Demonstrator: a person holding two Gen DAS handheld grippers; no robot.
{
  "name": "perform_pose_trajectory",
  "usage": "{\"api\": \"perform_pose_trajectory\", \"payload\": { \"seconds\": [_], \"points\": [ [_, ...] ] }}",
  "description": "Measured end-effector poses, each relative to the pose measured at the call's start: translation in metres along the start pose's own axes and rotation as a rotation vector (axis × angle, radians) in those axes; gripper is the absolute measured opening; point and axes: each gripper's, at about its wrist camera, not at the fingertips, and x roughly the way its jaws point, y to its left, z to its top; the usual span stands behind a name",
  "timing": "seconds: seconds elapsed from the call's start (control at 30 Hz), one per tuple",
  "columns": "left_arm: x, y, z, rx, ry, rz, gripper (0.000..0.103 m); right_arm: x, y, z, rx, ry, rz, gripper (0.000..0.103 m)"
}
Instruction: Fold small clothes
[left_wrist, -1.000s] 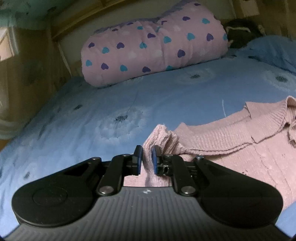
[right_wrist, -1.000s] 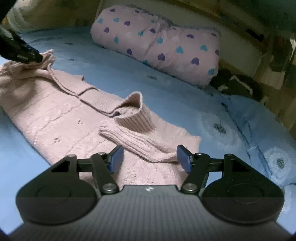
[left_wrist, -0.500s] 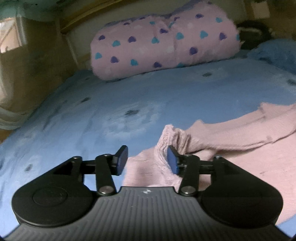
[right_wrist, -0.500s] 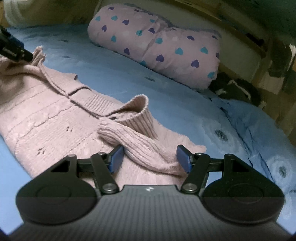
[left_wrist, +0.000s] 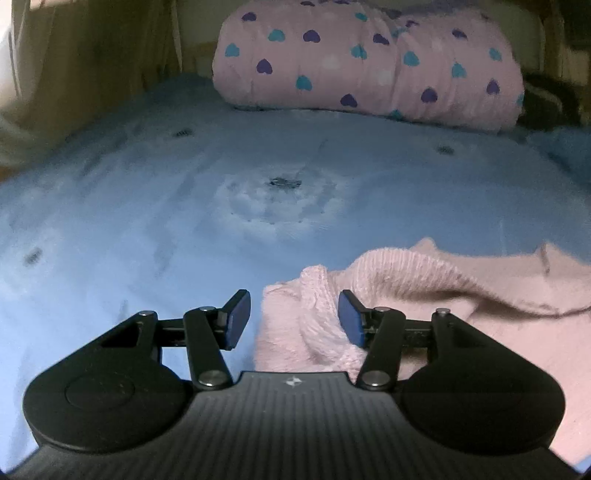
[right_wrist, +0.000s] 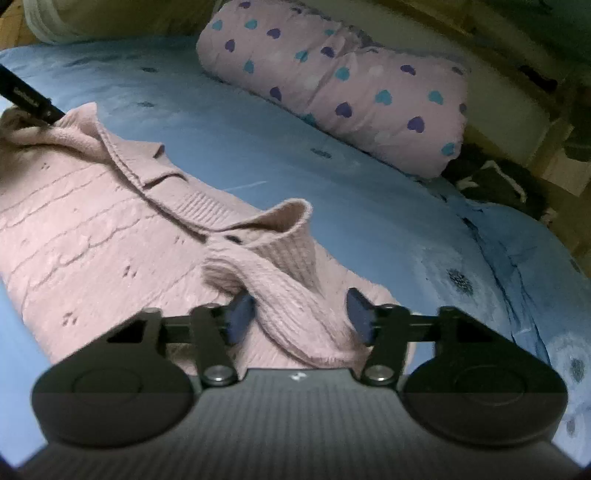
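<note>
A small pink knitted sweater (right_wrist: 92, 236) lies spread on the blue bed sheet (right_wrist: 369, 206). In the left wrist view its bunched corner (left_wrist: 317, 317) sits between the wide-open fingers of my left gripper (left_wrist: 293, 319), not gripped. In the right wrist view a ribbed sleeve (right_wrist: 291, 299) lies folded over the body and passes between the open fingers of my right gripper (right_wrist: 301, 319). The left gripper's tip (right_wrist: 33, 101) shows at the sweater's far corner.
A pink rolled quilt with heart print (left_wrist: 369, 62) lies across the head of the bed, also in the right wrist view (right_wrist: 343, 85). A dark garment (right_wrist: 495, 184) sits beside it. A wooden bed frame (right_wrist: 554, 92) runs behind. Blue sheet (left_wrist: 147, 206) spreads left of the sweater.
My left gripper has opened and let go of the sweater's corner, and its view has swung left. My right gripper has moved forward over the folded sleeve.
</note>
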Motion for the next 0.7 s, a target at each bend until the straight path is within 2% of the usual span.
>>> {"api": "perform_pose_trajectory", "payload": {
  "seconds": [0.07,0.17,0.33,0.37,0.43,0.5,0.53,0.63,0.7],
  "points": [
    [0.001,0.005,0.001,-0.034,0.005,-0.031,0.059,0.004,-0.003,0.006,0.014,0.013,0.004,0.029],
    [0.004,0.007,0.001,-0.052,0.014,-0.054,0.059,0.010,-0.009,0.008,0.055,0.027,-0.003,0.018],
    [0.008,0.003,0.001,-0.012,-0.010,-0.067,0.057,0.016,-0.027,0.004,0.188,0.035,0.002,0.013],
    [0.008,0.001,0.001,-0.003,-0.014,-0.067,0.054,0.017,-0.031,0.003,0.216,0.037,0.004,0.013],
    [0.009,-0.004,0.000,0.018,-0.025,-0.066,0.023,0.018,-0.039,0.002,0.263,0.038,0.008,0.011],
    [0.008,-0.010,0.000,0.046,-0.046,-0.040,0.014,0.018,-0.048,0.000,0.307,0.032,0.000,0.011],
    [0.007,-0.013,0.000,0.065,-0.065,-0.017,0.011,0.017,-0.052,-0.001,0.334,0.025,-0.011,0.011],
    [0.003,-0.019,0.004,0.149,-0.145,0.045,0.009,0.020,-0.066,-0.004,0.404,0.005,-0.058,0.011],
    [0.008,-0.019,0.006,0.199,-0.167,0.093,0.009,0.027,-0.076,-0.007,0.469,0.028,-0.083,0.011]
  ]
}}
